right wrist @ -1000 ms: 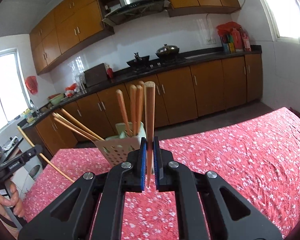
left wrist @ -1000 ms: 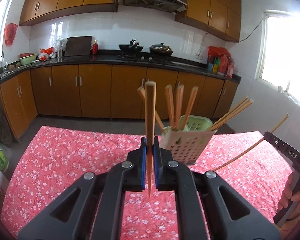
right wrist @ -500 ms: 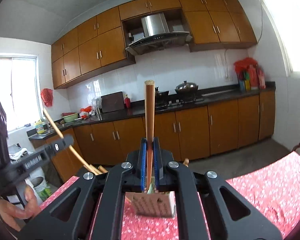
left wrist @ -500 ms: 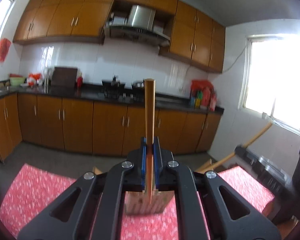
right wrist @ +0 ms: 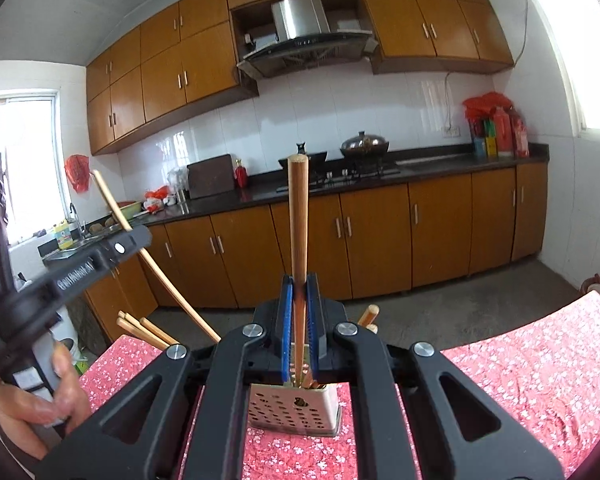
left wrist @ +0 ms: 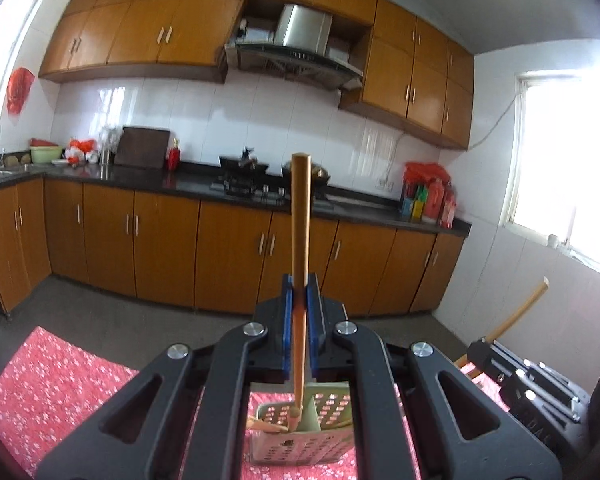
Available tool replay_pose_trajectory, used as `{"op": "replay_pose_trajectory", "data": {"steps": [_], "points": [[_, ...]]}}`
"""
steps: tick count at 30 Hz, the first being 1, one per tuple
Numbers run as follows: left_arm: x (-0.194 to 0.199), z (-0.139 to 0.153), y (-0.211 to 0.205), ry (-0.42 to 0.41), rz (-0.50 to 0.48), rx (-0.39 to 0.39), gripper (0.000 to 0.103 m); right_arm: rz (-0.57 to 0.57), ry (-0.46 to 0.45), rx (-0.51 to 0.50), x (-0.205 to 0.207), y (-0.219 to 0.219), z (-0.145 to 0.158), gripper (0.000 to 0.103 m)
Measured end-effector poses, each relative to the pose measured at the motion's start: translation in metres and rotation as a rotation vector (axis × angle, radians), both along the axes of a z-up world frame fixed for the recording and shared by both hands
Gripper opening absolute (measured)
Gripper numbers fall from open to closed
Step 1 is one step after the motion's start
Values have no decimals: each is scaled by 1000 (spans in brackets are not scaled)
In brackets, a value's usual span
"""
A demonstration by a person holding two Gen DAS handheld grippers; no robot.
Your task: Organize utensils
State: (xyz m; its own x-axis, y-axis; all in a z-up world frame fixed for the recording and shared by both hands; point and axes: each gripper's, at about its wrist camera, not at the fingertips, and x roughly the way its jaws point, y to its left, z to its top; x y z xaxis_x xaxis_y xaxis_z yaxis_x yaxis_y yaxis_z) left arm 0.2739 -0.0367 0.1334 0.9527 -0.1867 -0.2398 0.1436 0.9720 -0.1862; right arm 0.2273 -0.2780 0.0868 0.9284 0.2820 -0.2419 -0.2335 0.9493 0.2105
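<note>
Both grippers now over the perforated pale plastic utensil holder (left wrist: 304, 440), no longer short of it. Our left gripper (left wrist: 299, 304) clamps a wooden chopstick (left wrist: 300, 240), right gripper (right wrist: 299, 300) another (right wrist: 298, 232); insertion looks imminent.

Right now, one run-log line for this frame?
left hand-held gripper: shut on chopstick, tip in holder | right hand-held gripper: shut on second chopstick above holder | step: inserting

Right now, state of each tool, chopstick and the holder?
left tool: shut on a chopstick
left chopstick: upright, lower tip down inside the holder
right tool: shut on a chopstick
right chopstick: upright, lower end at the holder's mouth
chopstick holder: standing on the red floral tablecloth, holds several chopsticks
loose chopsticks: leaning out over the holder's rim
</note>
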Motion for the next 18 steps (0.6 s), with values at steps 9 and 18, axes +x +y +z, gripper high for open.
{"op": "replay_pose_trajectory", "data": {"steps": [9, 18], "points": [[-16, 7, 26, -2, 56, -17, 50, -35, -36, 20, -16, -14, 11, 51], [-100, 5, 56, -32, 65, 61, 99, -102, -88, -23, -68, -20, 16, 101]]}}
